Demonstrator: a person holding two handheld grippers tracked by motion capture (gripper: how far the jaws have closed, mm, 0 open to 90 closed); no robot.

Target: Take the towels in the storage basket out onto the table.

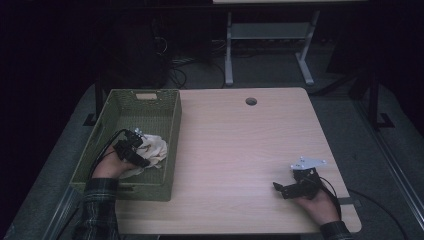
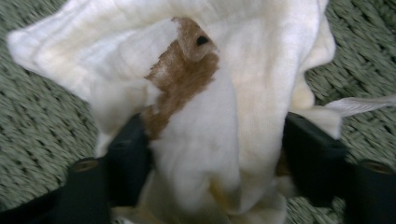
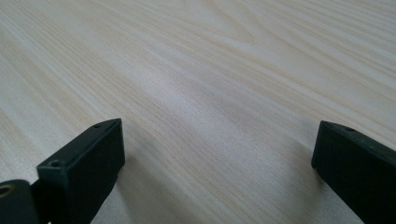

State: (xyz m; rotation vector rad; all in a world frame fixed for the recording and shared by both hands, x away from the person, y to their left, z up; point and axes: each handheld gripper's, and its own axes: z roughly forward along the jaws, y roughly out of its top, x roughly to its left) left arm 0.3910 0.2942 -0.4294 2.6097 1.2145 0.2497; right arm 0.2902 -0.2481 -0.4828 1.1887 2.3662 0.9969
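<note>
Lying crumpled in the green woven basket (image 1: pixel 150 102), toward its near right part: a white cloth (image 1: pixel 154 146) with a brown stained patch (image 2: pixel 180 77) and a small dark hole in that patch. Bunched up between the two black jaws of the left gripper (image 1: pixel 134 145), both jaws pressing into the folds at either side, so clamped on the cloth, though with a wide bundle between them. Resting on the basket's woven floor underneath, a thin white strip of the fabric trailing off to one side in the left gripper view. Reaching into the basket from the near side, a hand with a plaid sleeve (image 1: pixel 100 197) behind the left gripper. Standing at the left end of the light wooden table (image 1: pixel 240 150), the basket with a handle slot in its far wall. Well apart, near the table's right front corner: right gripper (image 1: pixel 282 189), low over bare wood, jaws spread wide with nothing between them.
</note>
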